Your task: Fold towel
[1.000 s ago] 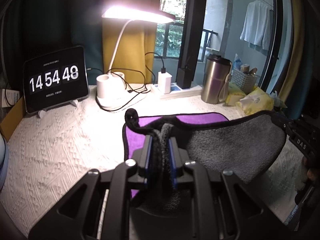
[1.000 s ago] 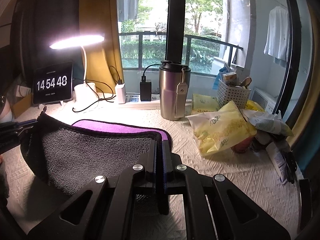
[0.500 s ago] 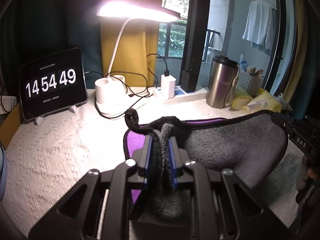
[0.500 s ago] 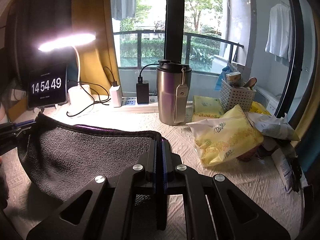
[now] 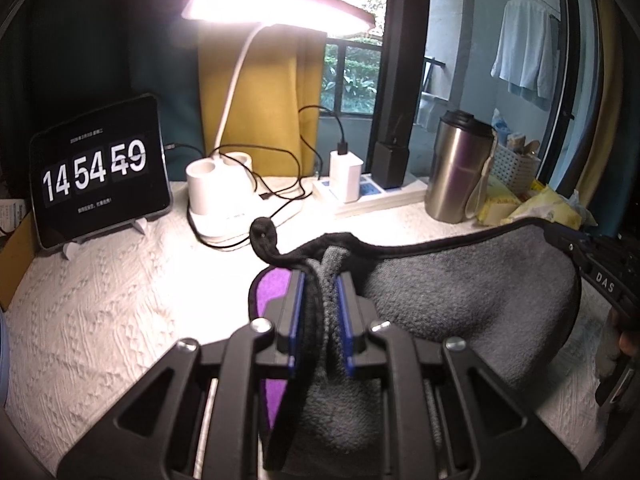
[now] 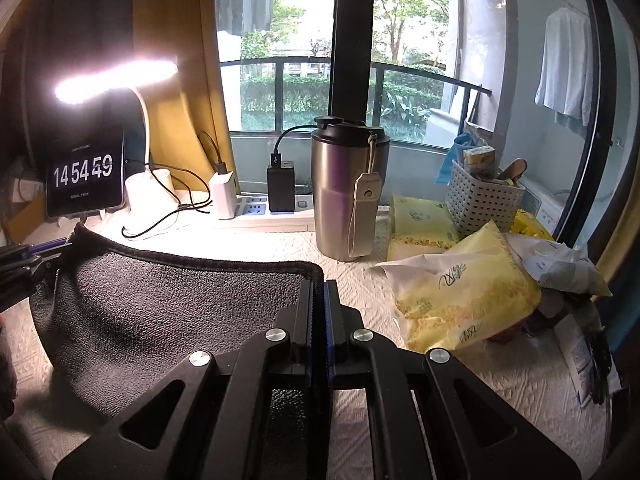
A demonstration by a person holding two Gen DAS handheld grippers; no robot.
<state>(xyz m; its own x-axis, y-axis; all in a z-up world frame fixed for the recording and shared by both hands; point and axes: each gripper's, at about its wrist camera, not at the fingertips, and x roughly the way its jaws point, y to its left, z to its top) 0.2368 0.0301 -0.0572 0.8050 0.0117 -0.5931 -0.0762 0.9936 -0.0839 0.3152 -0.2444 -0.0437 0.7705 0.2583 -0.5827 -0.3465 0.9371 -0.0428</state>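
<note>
The towel (image 5: 460,300) is grey on one face and purple on the other, with a black hem. It hangs stretched between my two grippers above the white tablecloth. My left gripper (image 5: 320,280) is shut on a bunched corner of it; a purple strip (image 5: 272,292) shows to its left. My right gripper (image 6: 318,284) is shut on the other corner of the towel (image 6: 160,304). The right gripper also shows at the right edge of the left wrist view (image 5: 600,276). The left gripper shows at the left edge of the right wrist view (image 6: 24,260).
At the back stand a tablet clock (image 5: 96,176), a lit desk lamp (image 5: 224,196), a power strip with chargers (image 6: 260,208) and a steel tumbler (image 6: 348,192). Yellow snack bags (image 6: 460,296) and a white basket (image 6: 484,196) lie to the right.
Both grippers have carried the towel's held edge up and toward the back of the table. The grey face now covers nearly all the purple that showed a second ago.
</note>
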